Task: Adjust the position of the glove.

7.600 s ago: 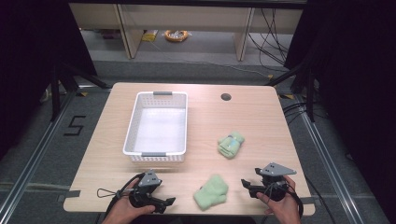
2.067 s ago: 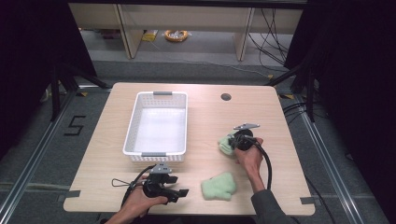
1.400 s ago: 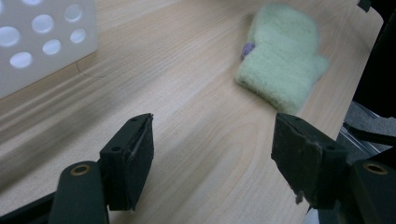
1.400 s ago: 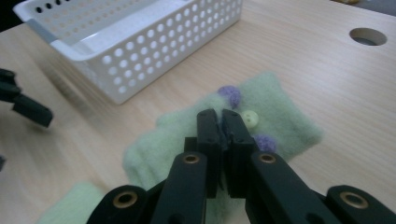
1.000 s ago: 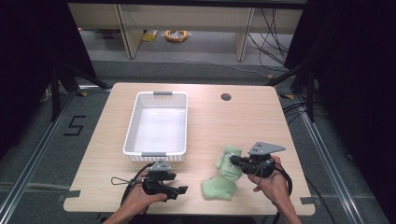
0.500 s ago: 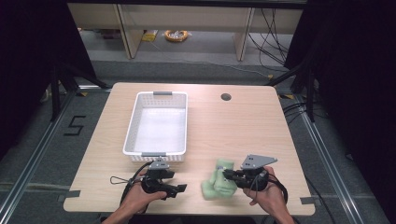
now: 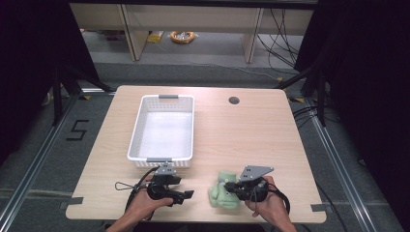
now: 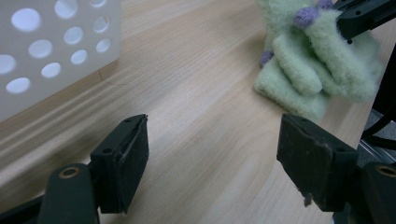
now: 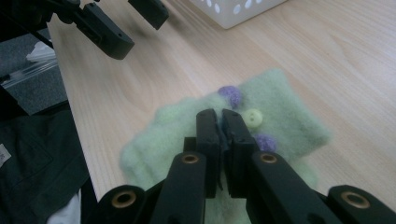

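Tape digit "5" marks floor left of table.

Count: two green fleece gloves, stacked, directly under the right gripper's closed jaws. One white basket, beyond the left gripper's parted jaws. Two grippers. One worktop.

The right half of the surface lies bare from the far edge down to the gloves, so a claw could pass freely there. The basket blocks the left middle. Between the left claw and the gloves runs a narrow bare strip of wood.
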{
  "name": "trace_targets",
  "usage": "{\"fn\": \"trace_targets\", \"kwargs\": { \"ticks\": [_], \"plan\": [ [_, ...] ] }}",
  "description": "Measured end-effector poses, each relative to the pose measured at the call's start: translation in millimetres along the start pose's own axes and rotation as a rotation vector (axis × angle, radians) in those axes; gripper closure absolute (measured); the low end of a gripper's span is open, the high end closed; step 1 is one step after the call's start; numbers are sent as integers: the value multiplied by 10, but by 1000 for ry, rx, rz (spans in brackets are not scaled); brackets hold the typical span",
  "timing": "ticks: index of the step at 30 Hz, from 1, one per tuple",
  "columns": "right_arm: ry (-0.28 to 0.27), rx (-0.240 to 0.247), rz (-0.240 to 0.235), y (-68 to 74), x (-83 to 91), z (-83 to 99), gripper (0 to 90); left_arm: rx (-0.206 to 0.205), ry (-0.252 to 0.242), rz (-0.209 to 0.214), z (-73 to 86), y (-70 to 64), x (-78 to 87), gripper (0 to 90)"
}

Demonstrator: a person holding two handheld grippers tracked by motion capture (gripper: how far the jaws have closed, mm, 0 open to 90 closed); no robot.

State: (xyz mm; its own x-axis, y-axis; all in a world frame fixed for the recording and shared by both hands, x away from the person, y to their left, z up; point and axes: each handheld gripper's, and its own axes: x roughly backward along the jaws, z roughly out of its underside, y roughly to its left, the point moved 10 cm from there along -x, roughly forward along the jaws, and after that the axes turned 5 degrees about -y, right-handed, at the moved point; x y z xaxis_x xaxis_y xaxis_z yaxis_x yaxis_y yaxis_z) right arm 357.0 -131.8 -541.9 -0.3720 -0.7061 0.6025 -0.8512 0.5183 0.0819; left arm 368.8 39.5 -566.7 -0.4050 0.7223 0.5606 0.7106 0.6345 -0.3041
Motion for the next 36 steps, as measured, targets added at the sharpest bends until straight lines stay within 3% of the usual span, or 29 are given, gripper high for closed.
{"fn": "trace_targets", "kwargs": {
  "ticks": [7,19,23,25,29,32,33,35,36],
  "plan": [
    [9,7,7,32,-9,35,864,-9,4,20,-27,-38,-21,249],
    [24,11,18,14,-64,103,829,-20,17,16,23,-41,-35,248],
    [23,0,33,15,-66,113,779,-16,18,16,30,-40,-35,249],
    [8,-27,41,19,-39,88,717,-19,15,16,25,-41,-35,249],
    [-39,-56,40,42,68,33,684,-21,2,29,-7,-72,-19,249],
    [-59,-96,108,43,229,48,646,-16,-9,33,-60,-105,-14,250],
    [-60,-103,135,73,307,90,636,-9,-11,57,-98,-153,-26,252],
    [-57,-109,136,100,334,116,629,-13,-18,68,-134,-185,-39,254],
    [-37,-137,147,146,364,191,599,-24,-17,76,-181,-219,-61,258]
  ]
}}
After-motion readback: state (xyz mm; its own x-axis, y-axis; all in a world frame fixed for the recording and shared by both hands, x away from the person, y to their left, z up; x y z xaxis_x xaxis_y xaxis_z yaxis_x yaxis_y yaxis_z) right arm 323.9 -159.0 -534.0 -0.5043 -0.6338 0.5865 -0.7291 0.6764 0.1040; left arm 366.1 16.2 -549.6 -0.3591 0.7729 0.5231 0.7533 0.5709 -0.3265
